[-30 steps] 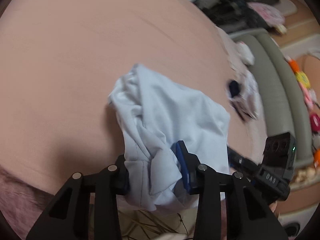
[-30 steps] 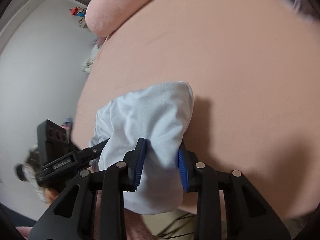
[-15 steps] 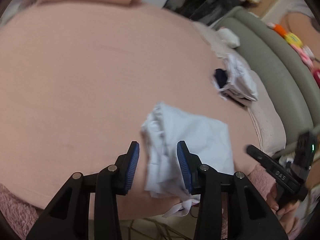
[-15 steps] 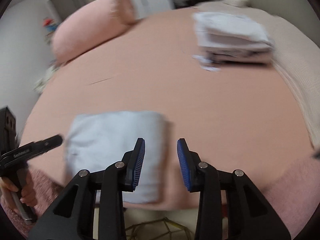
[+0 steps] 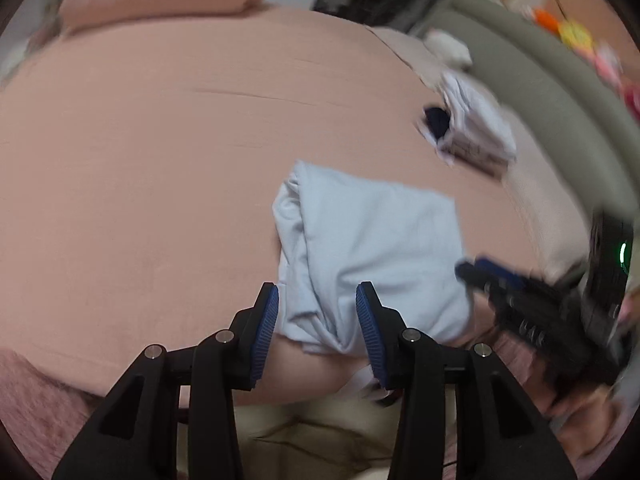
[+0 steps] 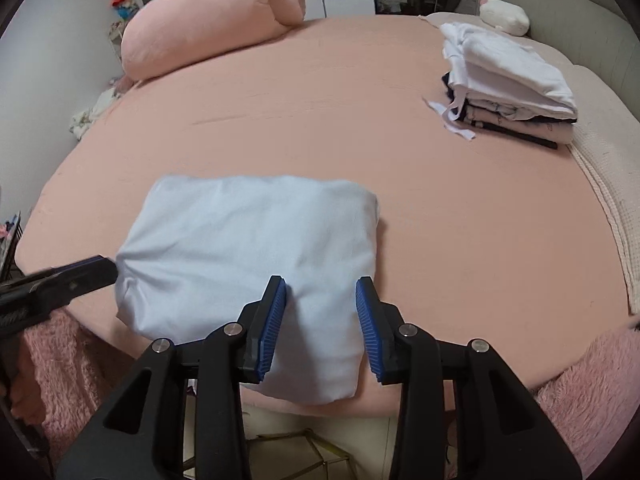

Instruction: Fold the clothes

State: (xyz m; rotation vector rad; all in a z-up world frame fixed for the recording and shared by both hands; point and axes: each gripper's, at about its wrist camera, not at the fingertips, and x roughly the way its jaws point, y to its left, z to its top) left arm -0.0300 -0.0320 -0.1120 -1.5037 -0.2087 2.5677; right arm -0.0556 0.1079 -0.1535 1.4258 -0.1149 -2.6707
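A pale blue folded garment [image 6: 256, 248] lies near the front edge of the pink bed [image 6: 360, 128]. In the left wrist view the same garment [image 5: 372, 248] shows its layered edge on the left. My right gripper [image 6: 320, 320] is open, its blue pads above the garment's near edge, holding nothing. My left gripper [image 5: 316, 322] is open too, straddling the garment's near left corner. The left gripper's fingers [image 6: 76, 276] touch or nearly touch the garment's left side in the right wrist view. The right gripper [image 5: 492, 276] appears blurred at the garment's right edge.
A stack of folded white and dark clothes [image 6: 508, 80] sits at the far right of the bed. A pink bolster pillow [image 6: 212, 20] lies at the back left. A fuzzy pink blanket [image 6: 588, 384] hangs at the front corners. A grey headboard [image 5: 540, 80] runs along the right.
Both grippers let go of the blue garment, opened and pulled back. The garment dropped from hanging bunched to lying folded flat on the bed.
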